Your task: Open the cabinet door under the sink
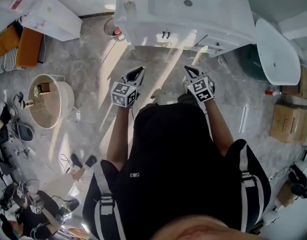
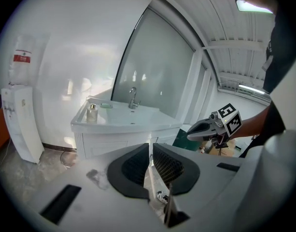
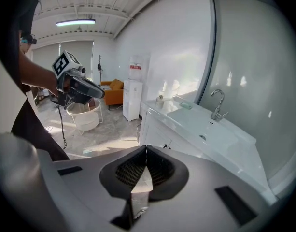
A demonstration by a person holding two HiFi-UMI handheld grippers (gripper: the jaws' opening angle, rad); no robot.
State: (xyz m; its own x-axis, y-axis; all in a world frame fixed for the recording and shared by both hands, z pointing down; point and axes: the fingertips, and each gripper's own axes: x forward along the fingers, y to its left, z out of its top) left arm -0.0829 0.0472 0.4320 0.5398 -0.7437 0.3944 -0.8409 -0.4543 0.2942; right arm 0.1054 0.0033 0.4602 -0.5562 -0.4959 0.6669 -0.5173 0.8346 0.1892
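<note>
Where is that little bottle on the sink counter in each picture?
Head view: bottle near the top edge, on the counter's left corner.
Left gripper view: bottle left of centre, on the counter.
Right gripper view: bottle just above centre, at the counter's far end.
Shared landmark: the sink basin beside it.

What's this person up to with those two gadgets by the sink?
A person stands facing a white sink cabinet, holding a gripper in each hand. The left gripper and the right gripper are both shut and empty, held in the air short of the cabinet. Its doors, with dark handles, look closed, and neither gripper touches them.
</note>
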